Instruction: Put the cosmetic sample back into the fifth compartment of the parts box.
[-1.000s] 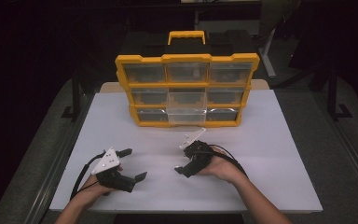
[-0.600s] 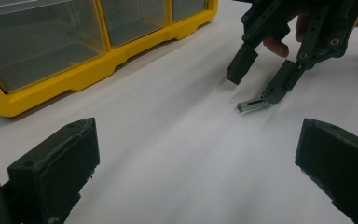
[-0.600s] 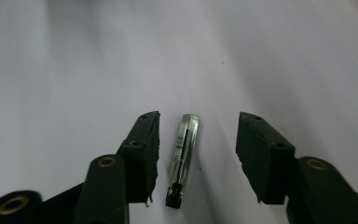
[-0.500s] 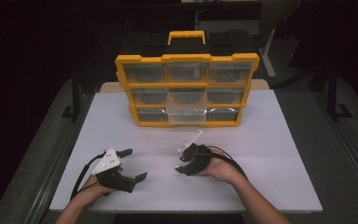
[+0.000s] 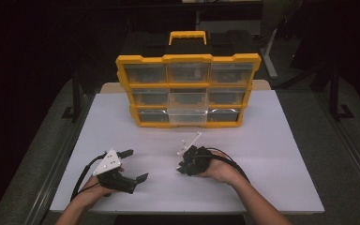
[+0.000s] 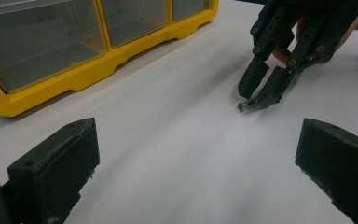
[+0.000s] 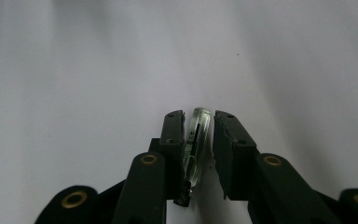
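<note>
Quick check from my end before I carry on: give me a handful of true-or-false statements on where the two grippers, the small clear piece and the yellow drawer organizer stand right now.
1. The right gripper has a small clear piece between its jaws. True; the jaws have just been closing around it.
2. The left gripper holds a drawer. False: its jaws stand wide apart over bare white table, with nothing between them.
3. The yellow drawer organizer stands upright at the far side of the table. True.
4. A drawer has been pulled out of the organizer. False: all drawers sit in their slots.
5. The clear piece is lifted high above the table. False: it is at the table surface.
</note>
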The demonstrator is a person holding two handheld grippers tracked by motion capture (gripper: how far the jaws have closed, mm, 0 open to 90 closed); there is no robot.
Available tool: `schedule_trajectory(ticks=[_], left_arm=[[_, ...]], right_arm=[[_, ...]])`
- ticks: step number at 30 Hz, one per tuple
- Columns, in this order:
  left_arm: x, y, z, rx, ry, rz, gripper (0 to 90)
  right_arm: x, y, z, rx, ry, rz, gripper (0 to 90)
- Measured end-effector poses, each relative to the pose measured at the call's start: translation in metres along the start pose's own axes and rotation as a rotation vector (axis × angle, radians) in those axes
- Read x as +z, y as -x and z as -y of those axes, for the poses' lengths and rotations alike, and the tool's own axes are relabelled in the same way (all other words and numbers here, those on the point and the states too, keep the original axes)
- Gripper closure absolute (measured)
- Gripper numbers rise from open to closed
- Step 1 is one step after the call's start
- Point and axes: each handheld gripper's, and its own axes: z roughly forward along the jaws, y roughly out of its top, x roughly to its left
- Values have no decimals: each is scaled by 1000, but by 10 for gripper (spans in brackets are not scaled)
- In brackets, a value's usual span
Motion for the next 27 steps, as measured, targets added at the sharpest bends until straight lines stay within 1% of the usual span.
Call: schedule_trajectory(ticks=[3,9,14,17,19,22,27], left_arm=[[0,0,0,1,0,-1,0],[0,0,0,1,-1,-1,0],[-1,0,0,1,1,-2,0],[-1,0,0,1,1,-2,0],[-1,0,0,2,-2,-2,0],[-1,0,0,4,-6,0,0],[-1,0,0,3,-7,-1,0]], right_arm=[[0,-1,0,-3,-8,1,752],[2,-2,0,-24,-17,7,789],[2,-2,0,-32,-19,11,793],[1,-2,0,-36,-17,22,796],[-2,-2,0,-23,-13,17,797],[-6,1,1,-23,-2,18,797],[-14,5,4,-4,6,14,797]])
